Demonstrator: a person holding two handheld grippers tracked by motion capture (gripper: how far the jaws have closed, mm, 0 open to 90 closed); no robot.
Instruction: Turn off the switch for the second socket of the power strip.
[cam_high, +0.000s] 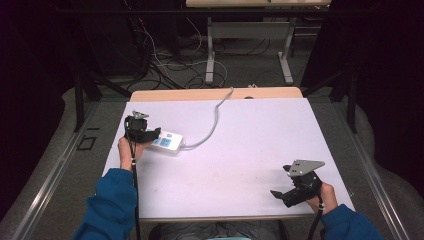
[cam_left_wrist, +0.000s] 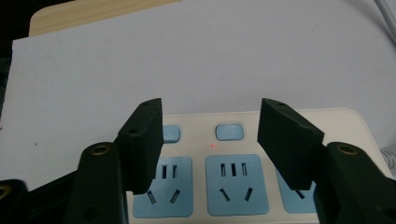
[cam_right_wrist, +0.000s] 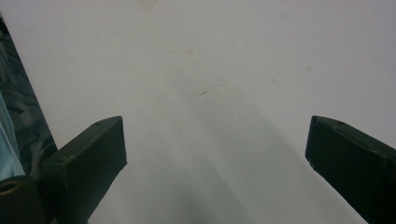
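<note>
Left gripper (cam_left_wrist: 210, 140): jaws spread, poised over white power strip (cam_high: 167, 141) at table's (cam_high: 250, 165) left edge, straddling the middle blue socket (cam_left_wrist: 236, 183) and switch button (cam_left_wrist: 229, 132). Tiny red light beside the button, so probably live; risk of a jaw bumping a switch or shoving the strip against its cord (cam_high: 212, 122). Right gripper (cam_high: 282, 195): jaws wide apart, empty, near front right corner, well apart from strip.

The left gripper (cam_left_wrist: 210, 135) hovers with its jaws spread wide over a white power strip (cam_left_wrist: 341, 122) lying on the white table (cam_left_wrist: 187, 56). Between the jaws sit a blue socket (cam_left_wrist: 237, 183), a blue switch (cam_left_wrist: 229, 131) beyond it, and a tiny red light (cam_left_wrist: 212, 145).
</note>
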